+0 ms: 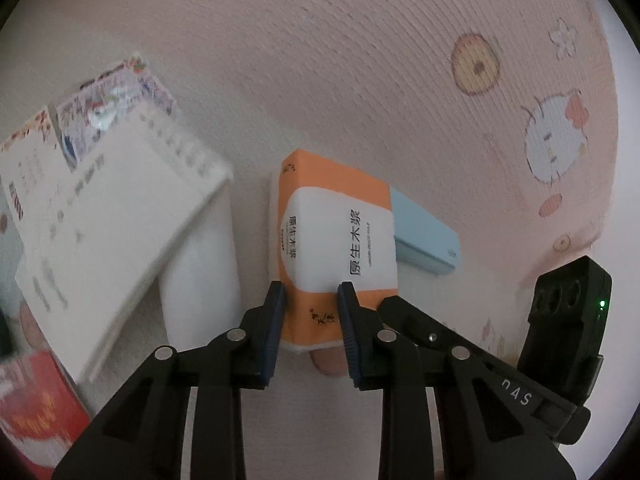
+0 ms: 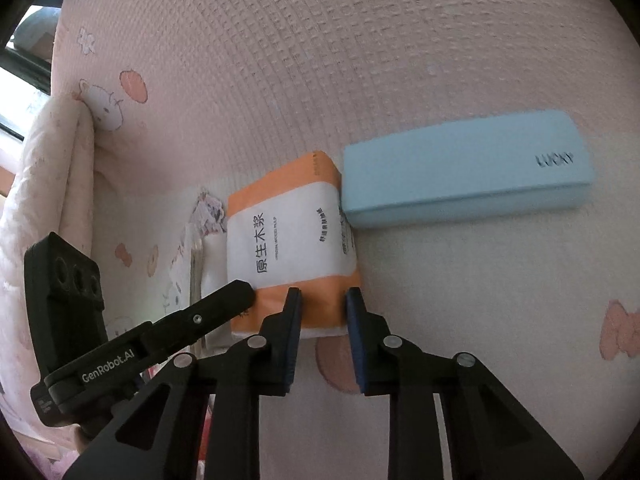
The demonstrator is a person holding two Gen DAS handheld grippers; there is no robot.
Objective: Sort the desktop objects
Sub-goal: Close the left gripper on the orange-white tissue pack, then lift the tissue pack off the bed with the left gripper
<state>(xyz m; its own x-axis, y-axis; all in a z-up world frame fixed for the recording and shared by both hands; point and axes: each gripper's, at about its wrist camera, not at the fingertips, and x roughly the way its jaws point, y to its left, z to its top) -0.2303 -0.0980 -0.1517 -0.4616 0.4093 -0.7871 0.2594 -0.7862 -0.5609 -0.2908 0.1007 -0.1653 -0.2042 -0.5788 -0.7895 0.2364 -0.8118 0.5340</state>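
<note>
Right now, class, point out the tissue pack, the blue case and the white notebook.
tissue pack (image 1: 340, 236): left wrist view, white label on its top.
blue case (image 2: 460, 168): right wrist view, middle of its lid.
white notebook (image 1: 108, 216): left wrist view, its cover.

Pink cartoon-print mat (image 1: 360, 60) covers surface; cream quilted fabric (image 2: 52, 184) bunched along its edge.

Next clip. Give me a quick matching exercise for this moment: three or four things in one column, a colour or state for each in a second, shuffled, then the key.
Things:
1. tissue pack
2. LUCKY case
3. left gripper
4. open book

Descriptions:
A. light blue, lying right of the pack
B. white pages, resting on a white box
C. orange and white, gripped at its near end
D. pads pressed on the pack

Pairs: 1-C, 2-A, 3-D, 4-B
</note>
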